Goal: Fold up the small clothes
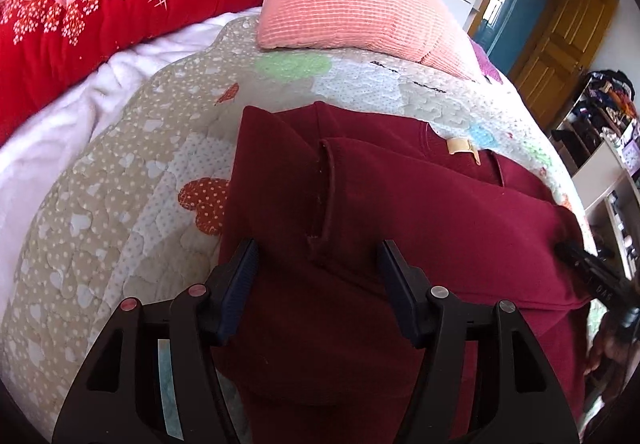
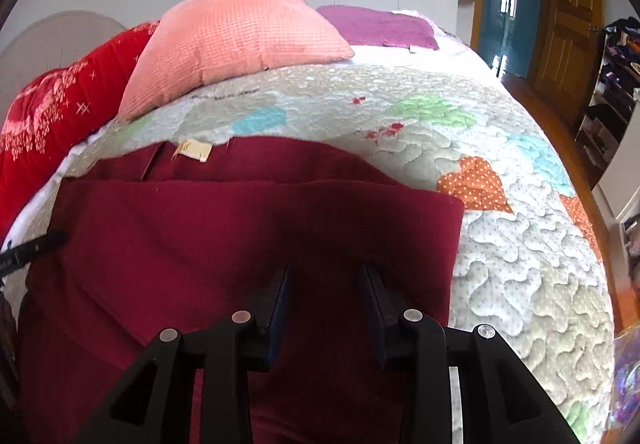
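Observation:
A dark red garment [image 1: 400,203] lies partly folded on the quilted bedspread [image 1: 120,203], its cream neck label [image 1: 460,145] at the far edge. One sleeve is laid across the body, with its cuff [image 1: 320,195] showing. My left gripper [image 1: 318,256] hovers over the near part of the garment, jaws wide apart with only flat cloth seen beneath them. My right gripper [image 2: 326,278] hangs over the garment [image 2: 240,236] near its right edge, jaws a little apart and pressing on nothing. Each gripper's tip shows at the edge of the other view: right [image 1: 592,272], left [image 2: 32,248].
A pink pillow [image 1: 352,3] and a red floral duvet [image 1: 100,3] lie at the head of the bed. A purple cloth [image 2: 380,25] lies farther back. Wooden doors [image 2: 568,23] and cluttered shelves [image 2: 616,83] stand to the right, beyond the bed's edge.

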Available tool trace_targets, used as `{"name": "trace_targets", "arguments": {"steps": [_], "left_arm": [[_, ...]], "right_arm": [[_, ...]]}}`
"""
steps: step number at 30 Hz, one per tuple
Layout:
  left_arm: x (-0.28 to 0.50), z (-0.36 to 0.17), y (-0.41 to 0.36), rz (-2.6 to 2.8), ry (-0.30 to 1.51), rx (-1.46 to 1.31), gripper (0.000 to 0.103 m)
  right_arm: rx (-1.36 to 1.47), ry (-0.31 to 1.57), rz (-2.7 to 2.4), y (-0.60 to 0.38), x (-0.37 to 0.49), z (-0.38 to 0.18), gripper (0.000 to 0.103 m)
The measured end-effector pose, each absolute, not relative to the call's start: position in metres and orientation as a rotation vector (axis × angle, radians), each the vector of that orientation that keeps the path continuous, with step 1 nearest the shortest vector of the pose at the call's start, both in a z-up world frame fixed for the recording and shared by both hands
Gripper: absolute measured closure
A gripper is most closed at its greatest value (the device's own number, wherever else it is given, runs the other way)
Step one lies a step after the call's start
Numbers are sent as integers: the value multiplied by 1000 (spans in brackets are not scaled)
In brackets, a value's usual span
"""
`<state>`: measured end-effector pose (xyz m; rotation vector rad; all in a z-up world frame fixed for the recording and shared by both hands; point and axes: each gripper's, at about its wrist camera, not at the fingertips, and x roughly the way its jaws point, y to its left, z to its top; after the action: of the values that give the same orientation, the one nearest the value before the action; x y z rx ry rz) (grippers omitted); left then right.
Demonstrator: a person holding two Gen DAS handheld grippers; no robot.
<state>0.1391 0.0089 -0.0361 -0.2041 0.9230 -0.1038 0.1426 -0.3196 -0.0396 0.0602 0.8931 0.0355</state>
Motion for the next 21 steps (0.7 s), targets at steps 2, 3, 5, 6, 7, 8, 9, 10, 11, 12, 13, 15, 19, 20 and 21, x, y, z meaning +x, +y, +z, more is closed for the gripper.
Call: {"name": "trace_targets", "arguments": {"steps": [2,3,5,6,7,8,9,10,11,12,13,15,19,20,21], "left_arm": [[139,-37,8,-102,921,-192,41],[138,-37,8,-102,919,-191,41],[138,-37,7,-103,920,-193,41],[138,-37,7,-103,920,-194,41],[138,-37,7,-102,919,-193,41],[137,-38,6,-100,916,-191,41],[137,-37,6,-99,914,-189,41],[136,-37,4,-97,910,-184,41],[135,-36,5,-97,909,-181,41],[133,-35,4,-98,907,-177,41],[131,-33,6,-99,906,-178,41],[123,-30,9,-102,905,-185,41],[103,-23,12,-98,903,-158,41],[98,-21,12,-90,909,-137,41],[94,-21,12,-85,915,-127,41]], "right_arm": [[66,901,26,-320,141,-34,70],[69,902,23,-319,138,-29,70],[82,895,40,-316,124,-19,70],[86,885,52,-314,115,-14,69],[79,873,53,-313,104,-10,67],[65,871,43,-313,97,-10,62],[44,874,25,-312,92,-12,59],[22,885,-2,-315,89,-19,58],[16,899,-18,-318,89,-25,58],[21,917,-28,-322,91,-33,58],[36,915,-25,-326,93,-37,57],[65,905,-22,-330,91,-33,57],[139,881,12,-333,69,-10,57],[146,875,21,-334,60,-6,57],[149,876,25,-333,54,-3,57]]}}
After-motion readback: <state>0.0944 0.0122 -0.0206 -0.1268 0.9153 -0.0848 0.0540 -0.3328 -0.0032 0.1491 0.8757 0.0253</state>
